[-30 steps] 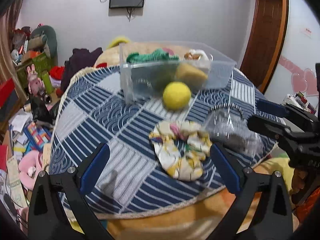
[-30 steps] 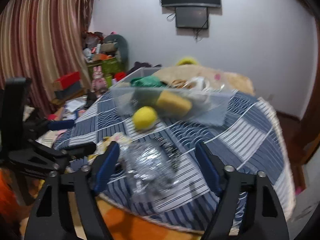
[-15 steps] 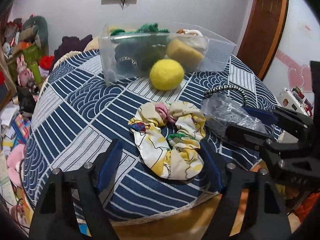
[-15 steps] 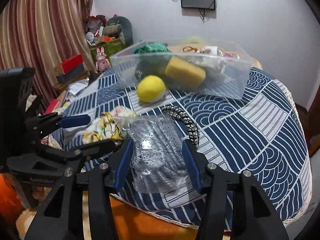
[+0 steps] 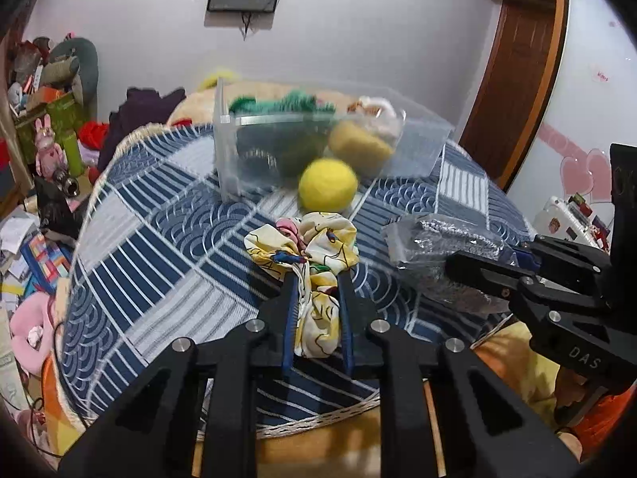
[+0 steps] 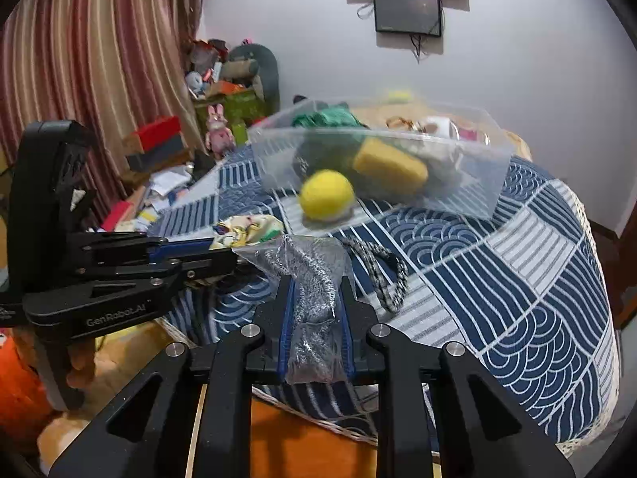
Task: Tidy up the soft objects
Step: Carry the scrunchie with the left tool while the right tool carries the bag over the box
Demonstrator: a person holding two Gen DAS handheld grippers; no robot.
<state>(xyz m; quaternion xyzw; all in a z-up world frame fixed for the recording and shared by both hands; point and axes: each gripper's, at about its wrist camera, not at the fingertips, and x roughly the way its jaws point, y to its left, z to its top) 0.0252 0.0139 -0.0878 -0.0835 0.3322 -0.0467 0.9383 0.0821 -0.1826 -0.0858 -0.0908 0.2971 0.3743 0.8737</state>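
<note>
Grip is established on both sides, so we judge the step in hand to be pick-up, with transfer to the bin next.

Nearest to us, the left gripper [image 5: 317,279] has its blue-lined fingers [image 5: 290,310] pinched on the floral scrunchie [image 5: 314,251], a gathered ring of thin, crinkled cloth in cream and yellow. Its near fold is squeezed between the pads; the rest bunches ahead on the cloth. The right gripper [image 6: 316,283] has its fingers [image 6: 287,314] pinched on the clear bag [image 6: 310,290], a crumpled film pouch with grey knitted or braided material inside. We cannot tell whether either item is clear of the surface.

Just beside the bag lies a black-and-white braided cord [image 6: 384,275], looped and loose. All of this rests on a rounded cushion or table top under a blue patterned cover [image 6: 517,279] of woven, ribbed fabric with wave and stripe panels.

Further out sits the yellow ball [image 5: 328,185], fuzzy and round, against the front wall of the clear plastic bin [image 5: 422,147]. The bin is rigid, thin-walled and open-topped; it already holds a yellow sponge block [image 6: 390,167], green knitted material [image 5: 286,103] and a pale item we cannot identify.

The next move calls for lifting each item above the rim of the bin before release. Both are limp, so we expect trailing folds to drag across the ball or the cord.
</note>
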